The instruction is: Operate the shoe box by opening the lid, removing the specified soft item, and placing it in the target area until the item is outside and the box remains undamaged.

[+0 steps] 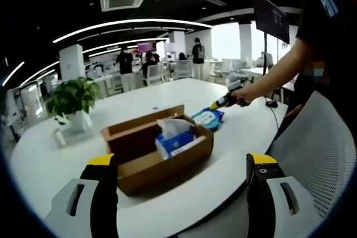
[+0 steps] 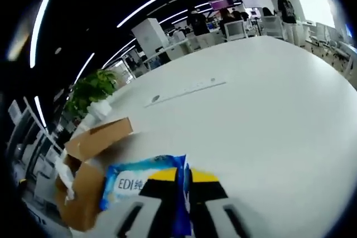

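Observation:
An open brown cardboard shoe box point(image 1: 146, 166) sits on the white table point(image 1: 245, 132), its lid flap point(image 1: 139, 120) standing up at the back. Inside the box rests a blue-and-white tissue pack point(image 1: 177, 139). My left gripper point(image 1: 181, 160) is open, its jaws wide apart on the near side of the box, holding nothing. Beyond the box, my right gripper point(image 1: 222, 103) is shut on a soft blue wipes pack point(image 1: 207, 118) that is outside the box, low over the table. In the right gripper view the wipes pack point(image 2: 139, 179) is pinched in the right gripper point(image 2: 184, 178), with the box point(image 2: 83, 160) at the left.
A potted plant point(image 1: 72, 100) stands at the table's far left. A white mesh chair point(image 1: 318, 154) is close on the right. A person's arm point(image 1: 281, 71) reaches over the table. A mouse and cable point(image 1: 271, 104) lie near the right edge. People stand far behind.

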The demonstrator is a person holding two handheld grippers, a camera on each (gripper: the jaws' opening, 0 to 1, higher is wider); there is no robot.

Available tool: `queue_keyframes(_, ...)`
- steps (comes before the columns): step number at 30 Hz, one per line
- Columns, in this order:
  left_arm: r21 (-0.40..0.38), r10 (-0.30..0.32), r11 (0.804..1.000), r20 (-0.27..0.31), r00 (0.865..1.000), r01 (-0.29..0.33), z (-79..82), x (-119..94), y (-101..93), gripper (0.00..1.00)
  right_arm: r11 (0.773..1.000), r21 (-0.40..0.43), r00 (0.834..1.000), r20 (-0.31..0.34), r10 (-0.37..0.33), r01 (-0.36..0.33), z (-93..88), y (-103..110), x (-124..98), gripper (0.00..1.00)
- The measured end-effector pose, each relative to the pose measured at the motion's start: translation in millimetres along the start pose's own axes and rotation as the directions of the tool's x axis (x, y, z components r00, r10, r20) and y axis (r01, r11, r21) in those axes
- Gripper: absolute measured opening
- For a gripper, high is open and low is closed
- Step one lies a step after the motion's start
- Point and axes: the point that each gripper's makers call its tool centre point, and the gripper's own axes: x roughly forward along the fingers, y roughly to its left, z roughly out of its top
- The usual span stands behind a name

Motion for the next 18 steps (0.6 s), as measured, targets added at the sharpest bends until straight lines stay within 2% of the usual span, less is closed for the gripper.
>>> queue_keyframes(7, -0.004, -0.005, 1.000, -0.004, 1.000, 0.005, -1.6, 0, -0.9, 1.00, 0.990, -0.139, 1.000, -0.017, 0.008, -0.010, 3.6, 4, -15, 0.10)
queue_keyframes(12, -0.014, -0.012, 1.000, -0.001, 1.000, 0.012, -1.4, 0, -2.6, 1.00, 0.981, -0.191, 0.999, -0.021, 0.027, -0.030, 2.0, 24, -33, 0.16)
queue_keyframes(18, -0.010, -0.021, 1.000, 0.001, 1.000, 0.021, -0.5, 1, -5.1, 1.00, 0.957, -0.285, 0.998, -0.034, 0.047, -0.054, 1.7, 47, -53, 0.22)
